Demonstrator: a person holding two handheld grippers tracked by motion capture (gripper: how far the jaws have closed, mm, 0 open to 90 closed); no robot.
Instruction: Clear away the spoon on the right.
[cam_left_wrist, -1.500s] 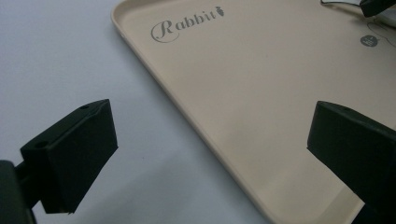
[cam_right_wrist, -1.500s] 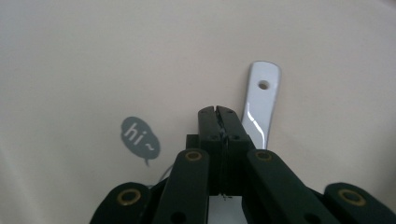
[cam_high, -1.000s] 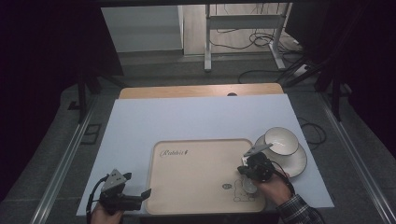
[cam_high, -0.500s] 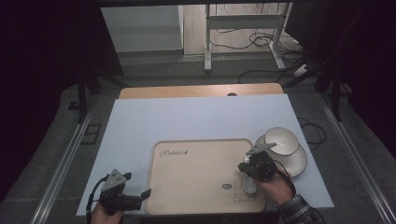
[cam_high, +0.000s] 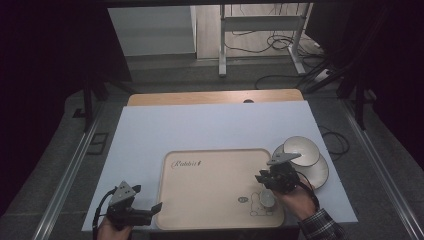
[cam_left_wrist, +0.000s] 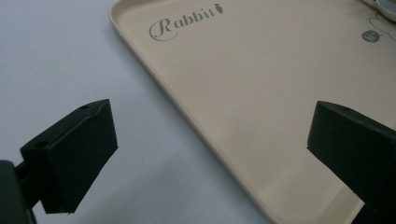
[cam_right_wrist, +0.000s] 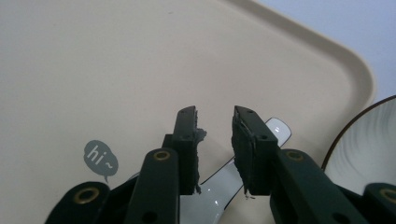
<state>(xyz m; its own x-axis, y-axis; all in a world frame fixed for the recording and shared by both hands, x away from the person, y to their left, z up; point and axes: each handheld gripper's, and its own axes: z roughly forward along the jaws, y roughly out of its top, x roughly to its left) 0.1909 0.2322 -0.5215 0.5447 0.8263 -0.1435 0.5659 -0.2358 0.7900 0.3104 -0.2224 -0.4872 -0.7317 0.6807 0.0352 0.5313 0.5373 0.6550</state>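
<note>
in the right gripper view the jaws cover most of the spoon; its bowl end is hidden. the plate is cut by the right edge. the tray runs off the left gripper view.

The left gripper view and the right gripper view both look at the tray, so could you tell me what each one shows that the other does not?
The left gripper view alone has the word "Rabbit" printed on the tray, with its own jaws wide apart over the tray's edge. The right gripper view alone has a white spoon lying on the tray between its slightly parted jaws, and the rim of a plate beside the tray. Both share the beige tray, the white table cover and the small grey speech-bubble mark.
</note>
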